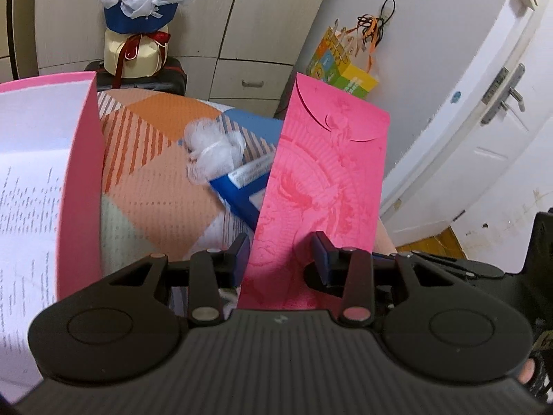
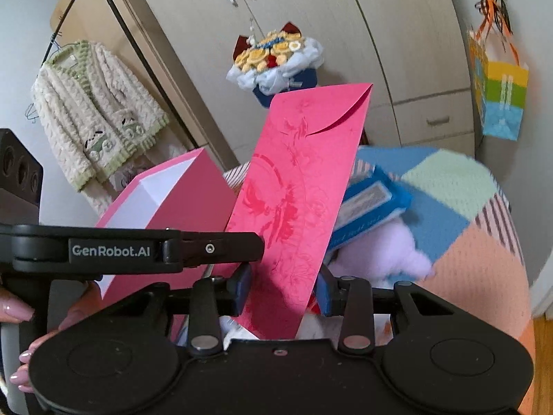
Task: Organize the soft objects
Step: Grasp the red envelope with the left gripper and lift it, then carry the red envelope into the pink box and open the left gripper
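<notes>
A pink envelope with a red printed pattern (image 1: 321, 180) stands upright between the fingers of my left gripper (image 1: 281, 256); it also shows in the right wrist view (image 2: 297, 200), between the fingers of my right gripper (image 2: 285, 287). Both pairs of blue pads stand a little apart with the envelope edge-on between them. A pink box with a white inside (image 1: 79, 186) is at the left, also in the right wrist view (image 2: 179, 190). A white fluffy ball (image 1: 214, 148) and a blue packet (image 1: 242, 186) lie on the patchwork blanket (image 1: 155, 180).
A flower bouquet (image 1: 138, 10) stands on a black case behind the blanket. Wardrobe doors and drawers fill the back. A colourful paper bag (image 2: 497, 97) hangs on the wall. A fluffy cardigan (image 2: 93, 110) hangs on a rack at the left. A white door is at the right.
</notes>
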{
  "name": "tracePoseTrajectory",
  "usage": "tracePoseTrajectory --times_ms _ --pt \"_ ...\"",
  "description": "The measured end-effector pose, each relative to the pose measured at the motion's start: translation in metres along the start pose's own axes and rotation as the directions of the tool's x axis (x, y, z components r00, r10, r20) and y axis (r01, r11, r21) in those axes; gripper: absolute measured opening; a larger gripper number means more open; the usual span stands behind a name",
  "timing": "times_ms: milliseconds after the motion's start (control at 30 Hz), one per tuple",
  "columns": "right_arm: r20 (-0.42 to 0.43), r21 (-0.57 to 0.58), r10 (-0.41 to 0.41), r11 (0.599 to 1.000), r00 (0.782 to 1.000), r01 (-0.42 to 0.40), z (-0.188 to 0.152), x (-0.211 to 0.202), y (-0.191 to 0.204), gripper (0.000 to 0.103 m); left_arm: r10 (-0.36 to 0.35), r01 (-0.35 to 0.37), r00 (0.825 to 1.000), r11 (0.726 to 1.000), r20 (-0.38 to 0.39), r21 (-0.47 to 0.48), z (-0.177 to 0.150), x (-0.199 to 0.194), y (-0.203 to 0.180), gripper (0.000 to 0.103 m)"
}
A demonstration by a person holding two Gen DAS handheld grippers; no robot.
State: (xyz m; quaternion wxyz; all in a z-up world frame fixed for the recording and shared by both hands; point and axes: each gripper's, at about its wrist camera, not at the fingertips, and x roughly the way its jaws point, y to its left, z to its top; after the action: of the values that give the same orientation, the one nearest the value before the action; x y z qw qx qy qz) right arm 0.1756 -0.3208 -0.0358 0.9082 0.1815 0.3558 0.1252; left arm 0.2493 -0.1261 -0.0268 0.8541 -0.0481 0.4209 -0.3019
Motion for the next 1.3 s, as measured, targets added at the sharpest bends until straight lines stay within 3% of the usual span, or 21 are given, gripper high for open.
tracePoseTrajectory --times_ms 500,800,1100,1300 --pt "-0.162 0.035 0.023 0.999 0.987 -0.017 -0.047 -0.027 0.051 0.044 -0.026 0.024 0.996 1.000 -0.088 -0.018 -0.064 -0.059 0.015 0.038" --pt "-0.196 -0.078 0.055 0.994 0.979 -0.072 -0.076 -0.044 0.116 0.044 0.018 -0.018 1.000 0.999 -0.017 -0.035 -0.103 -0.132 0.034 0.038" --pt "-0.173 -0.188 0.122 0.970 0.977 -0.154 -0.043 -0.033 0.184 0.044 0.108 -0.099 0.989 0.991 0.106 -0.085 -0.077 -0.192 0.073 0.038" --pt "-0.181 -0.214 0.163 0.956 0.970 -0.201 -0.004 0.019 0.216 0.048 0.149 -0.125 0.978 0.978 0.143 -0.165 -0.041 -0.195 0.129 0.038"
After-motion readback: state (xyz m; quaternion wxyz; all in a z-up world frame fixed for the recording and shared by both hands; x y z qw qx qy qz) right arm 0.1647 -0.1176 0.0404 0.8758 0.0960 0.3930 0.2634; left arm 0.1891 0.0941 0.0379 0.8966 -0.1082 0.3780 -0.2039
